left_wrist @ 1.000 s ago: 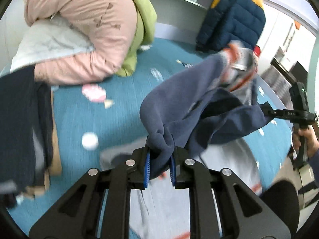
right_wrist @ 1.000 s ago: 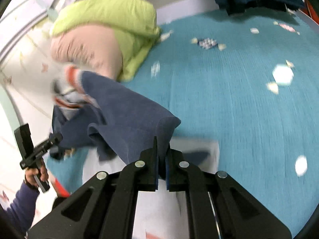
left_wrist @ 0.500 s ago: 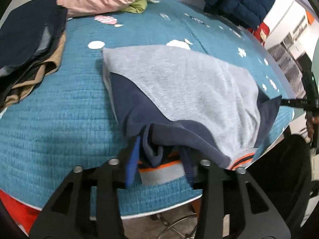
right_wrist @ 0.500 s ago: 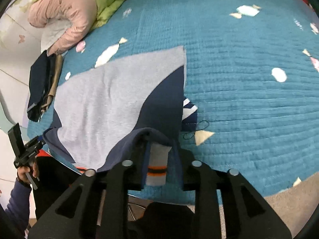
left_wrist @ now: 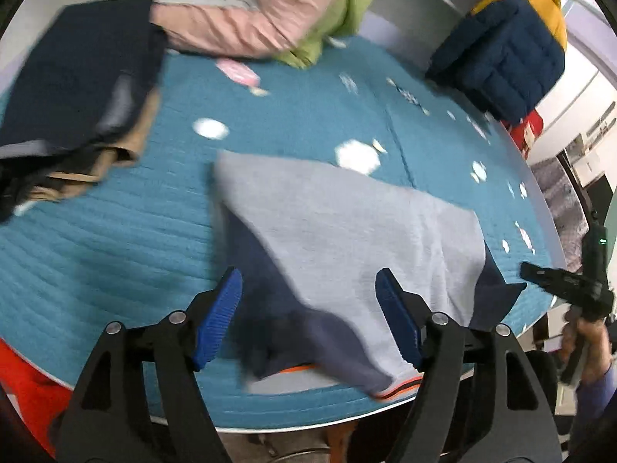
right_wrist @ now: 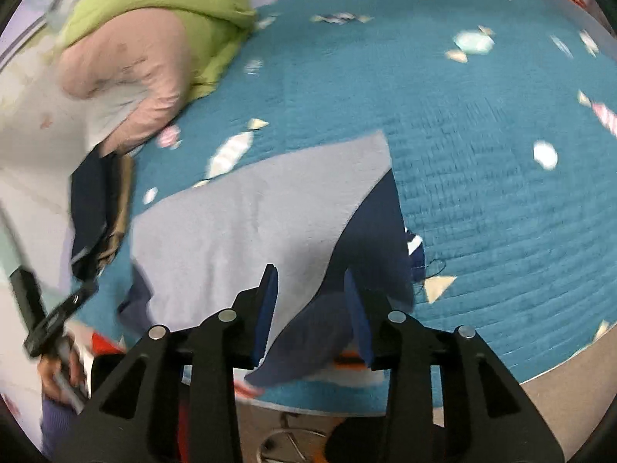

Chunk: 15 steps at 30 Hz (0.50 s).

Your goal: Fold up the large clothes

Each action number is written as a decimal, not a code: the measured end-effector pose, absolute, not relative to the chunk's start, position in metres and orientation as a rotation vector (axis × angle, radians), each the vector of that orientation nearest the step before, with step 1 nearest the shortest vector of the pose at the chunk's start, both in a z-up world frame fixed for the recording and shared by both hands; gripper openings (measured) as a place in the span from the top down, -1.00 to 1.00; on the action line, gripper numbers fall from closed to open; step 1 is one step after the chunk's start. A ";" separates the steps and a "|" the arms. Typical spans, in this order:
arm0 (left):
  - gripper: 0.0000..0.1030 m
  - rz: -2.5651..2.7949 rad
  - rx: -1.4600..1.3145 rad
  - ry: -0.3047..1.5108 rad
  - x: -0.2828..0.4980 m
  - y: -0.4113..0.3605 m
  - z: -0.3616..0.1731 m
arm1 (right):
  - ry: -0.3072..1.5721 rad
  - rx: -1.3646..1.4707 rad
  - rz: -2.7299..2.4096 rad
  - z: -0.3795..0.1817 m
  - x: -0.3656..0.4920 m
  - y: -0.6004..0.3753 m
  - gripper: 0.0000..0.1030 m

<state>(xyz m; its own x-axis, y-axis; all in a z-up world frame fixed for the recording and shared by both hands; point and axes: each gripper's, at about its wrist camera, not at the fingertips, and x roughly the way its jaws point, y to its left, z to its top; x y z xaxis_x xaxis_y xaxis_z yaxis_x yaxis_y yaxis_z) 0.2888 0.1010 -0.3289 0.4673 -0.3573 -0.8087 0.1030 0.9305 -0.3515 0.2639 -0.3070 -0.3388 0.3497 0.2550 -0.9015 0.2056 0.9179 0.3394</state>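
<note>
A grey and navy sweater (left_wrist: pixel 347 227) with orange-striped cuffs lies on the teal quilted table (left_wrist: pixel 115 239), near the front edge. Its navy sleeves are folded over the lower part. My left gripper (left_wrist: pixel 308 312) is open above the left sleeve end and holds nothing. In the right wrist view the sweater (right_wrist: pixel 239 223) lies flat, and my right gripper (right_wrist: pixel 310 308) is open over the navy right sleeve (right_wrist: pixel 370 239), empty. The right gripper also shows at the far right of the left wrist view (left_wrist: pixel 555 277).
A stack of folded dark and tan clothes (left_wrist: pixel 77 96) sits at the left. A pink and green jacket pile (left_wrist: pixel 262 11) lies at the back. A navy and yellow puffer jacket (left_wrist: pixel 505 46) sits back right. The table's front edge (left_wrist: pixel 308 420) is close.
A second ago both grippers held the sweater's sleeves up in the air. They laid the sleeves onto the sweater, opened and let go. The jaws now stand wider and slightly lifted.
</note>
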 end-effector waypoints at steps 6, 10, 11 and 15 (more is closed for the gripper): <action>-0.60 -0.165 0.016 1.318 0.296 0.064 -0.408 | 1.478 0.505 -0.120 -0.411 0.239 -0.316 0.32; -0.61 -0.191 -0.090 1.275 0.288 0.082 -0.410 | 1.453 0.521 -0.115 -0.408 0.238 -0.320 0.30; -0.61 -0.209 -0.126 1.266 0.288 0.088 -0.405 | 1.433 0.506 -0.112 -0.402 0.237 -0.319 0.30; -0.62 -0.238 -0.276 1.186 0.286 0.119 -0.381 | 1.240 0.448 -0.077 -0.343 0.239 -0.303 0.28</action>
<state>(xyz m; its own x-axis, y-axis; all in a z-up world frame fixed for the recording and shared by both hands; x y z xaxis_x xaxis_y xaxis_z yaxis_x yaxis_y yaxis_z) 0.2861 0.1189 -0.3812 0.3576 -0.3251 -0.8755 0.0377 0.9417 -0.3343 0.2389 -0.3026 -0.3430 0.3339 0.1833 -0.9246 0.2965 0.9107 0.2876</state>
